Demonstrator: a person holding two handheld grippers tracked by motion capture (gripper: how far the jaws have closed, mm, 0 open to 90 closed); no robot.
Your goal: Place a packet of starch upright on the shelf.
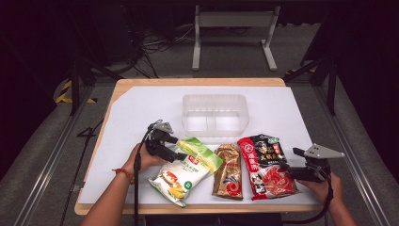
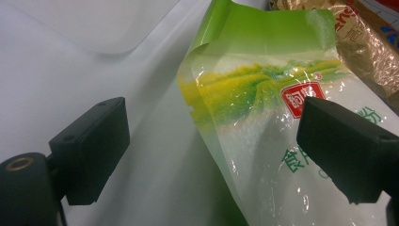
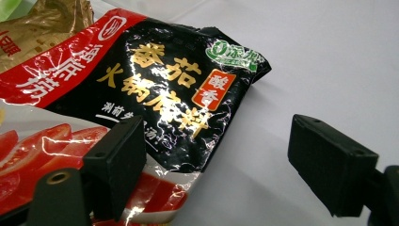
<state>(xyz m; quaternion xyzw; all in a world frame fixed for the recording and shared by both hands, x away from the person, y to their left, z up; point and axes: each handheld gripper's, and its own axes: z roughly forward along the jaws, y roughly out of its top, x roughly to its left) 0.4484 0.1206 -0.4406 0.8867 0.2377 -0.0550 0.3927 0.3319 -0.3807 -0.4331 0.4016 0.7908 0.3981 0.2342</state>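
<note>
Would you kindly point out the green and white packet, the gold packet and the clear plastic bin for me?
green and white packet [image 1: 188, 170], high view, middle of its face.
gold packet [image 1: 228, 172], high view, middle of its front.
clear plastic bin [image 1: 215, 99], high view, far rim.

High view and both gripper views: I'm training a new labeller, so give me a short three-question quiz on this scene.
1. How many packets lie on the table?
2. True or false: the left tongs are clamped on the green packet.
3. Which packet lies nearest the right tongs: A gold, B red and black, C green?

Key: 1. Three. 2. False; they stand open at its edge. 3. B, the red and black packet.
</note>
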